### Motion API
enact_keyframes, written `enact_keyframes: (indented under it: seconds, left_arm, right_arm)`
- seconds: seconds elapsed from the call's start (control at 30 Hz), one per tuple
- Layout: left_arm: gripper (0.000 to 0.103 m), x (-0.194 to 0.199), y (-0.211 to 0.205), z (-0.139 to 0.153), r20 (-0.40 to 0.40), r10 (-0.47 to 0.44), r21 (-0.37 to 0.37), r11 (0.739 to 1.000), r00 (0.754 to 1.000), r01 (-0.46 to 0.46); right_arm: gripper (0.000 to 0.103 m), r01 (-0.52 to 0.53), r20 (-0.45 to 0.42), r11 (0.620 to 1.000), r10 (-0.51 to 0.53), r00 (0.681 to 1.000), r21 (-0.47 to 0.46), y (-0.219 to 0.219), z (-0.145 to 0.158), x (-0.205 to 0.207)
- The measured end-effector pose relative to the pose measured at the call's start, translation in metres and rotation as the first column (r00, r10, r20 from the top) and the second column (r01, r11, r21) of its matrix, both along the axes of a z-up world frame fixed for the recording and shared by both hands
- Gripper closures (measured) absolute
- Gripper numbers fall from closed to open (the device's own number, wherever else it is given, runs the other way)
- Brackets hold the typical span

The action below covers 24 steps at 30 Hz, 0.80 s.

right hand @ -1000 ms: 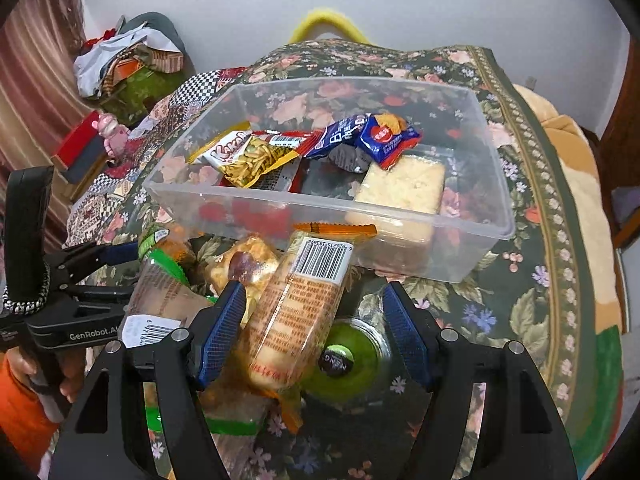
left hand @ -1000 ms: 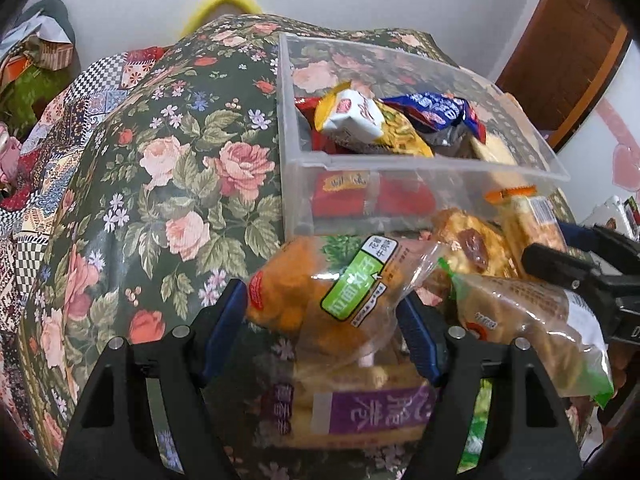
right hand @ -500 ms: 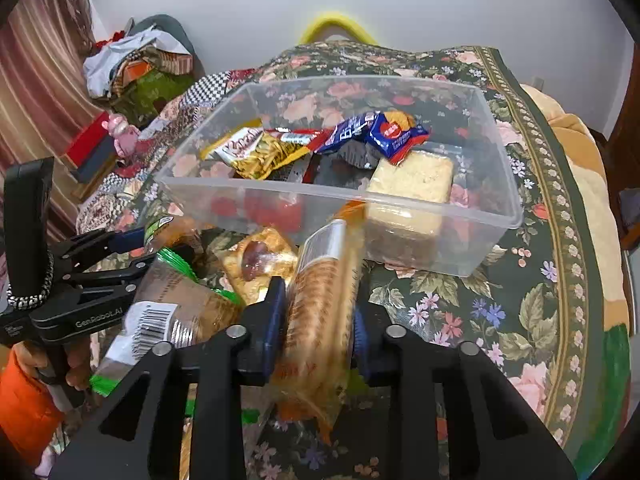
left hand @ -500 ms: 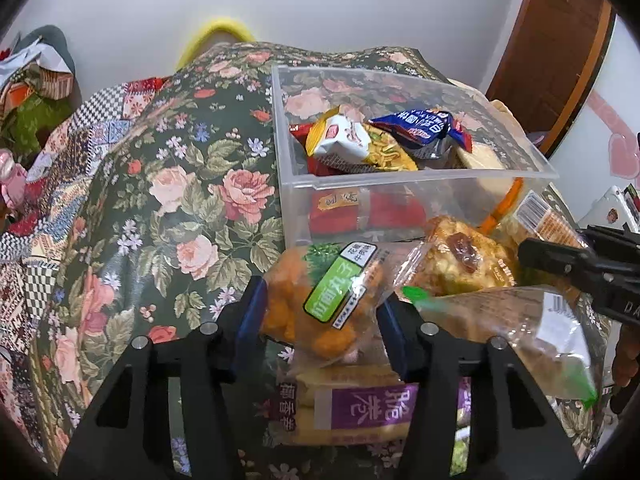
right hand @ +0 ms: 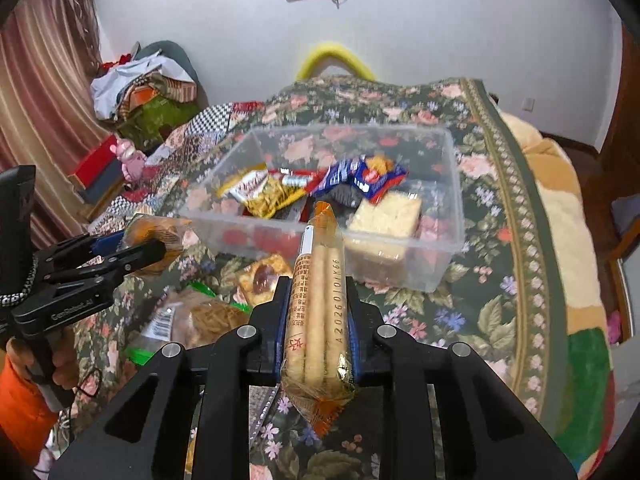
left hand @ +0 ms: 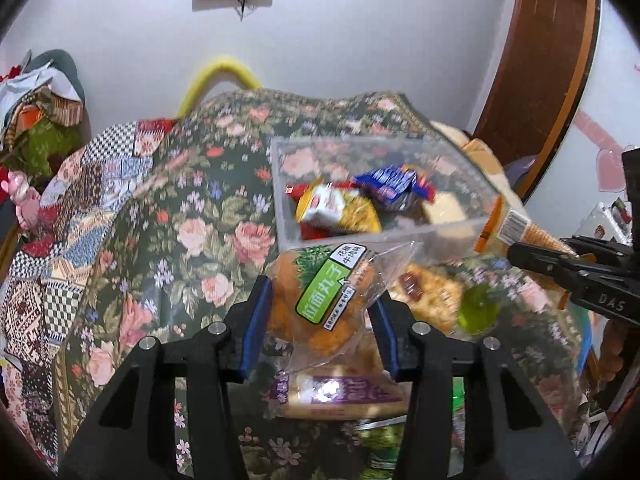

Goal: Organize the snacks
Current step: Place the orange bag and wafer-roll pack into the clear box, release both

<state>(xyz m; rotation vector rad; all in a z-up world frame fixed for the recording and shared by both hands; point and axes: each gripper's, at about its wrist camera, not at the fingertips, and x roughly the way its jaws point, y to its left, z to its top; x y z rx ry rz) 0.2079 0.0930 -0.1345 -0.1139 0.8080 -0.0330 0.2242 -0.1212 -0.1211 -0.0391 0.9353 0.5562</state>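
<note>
Purple packet [left hand: 336, 394] — left view only, wafer pack [right hand: 318, 308] gripped

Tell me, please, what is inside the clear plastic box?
Inside the clear plastic box lie a yellow snack packet, a blue and red wrapper, a pale cracker block and red items low at the front wall. What lies beneath them is covered.

Your left gripper [left hand: 320, 316] is angled down and forward, blue pads squeezing the clear snack bag [left hand: 326, 300] from both sides; its jaws have just been closing in on it. Your right gripper [right hand: 318, 312] tilts down about the same and is clamped tight on the long wafer-roll pack [right hand: 320, 304], which sticks out past the fingertips. Your left hand [right hand: 60, 364], with an orange sleeve [right hand: 20, 412] below, wraps that gripper's handle.
</note>
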Motion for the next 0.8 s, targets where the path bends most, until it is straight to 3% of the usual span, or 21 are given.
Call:
enact_keyframes:
  seconds: [0.37, 0.8]
  left_arm:
    - [0.055, 0.026, -0.012, 0.051, 0.112, -0.016, -0.044, 0.999, 0.994, 0.021]
    - [0.055, 0.081, -0.017, 0.055, 0.126, -0.009, -0.047, 0.999, 0.992, 0.015]
  right_arm:
    - [0.082, 0.043, 0.099, 0.999, -0.045, 0.994, 0.022, -0.01, 0.032, 0.016]
    - [0.082, 0.096, 0.134, 0.995, -0.097, 0.986, 0.018, -0.014, 0.036, 0.062]
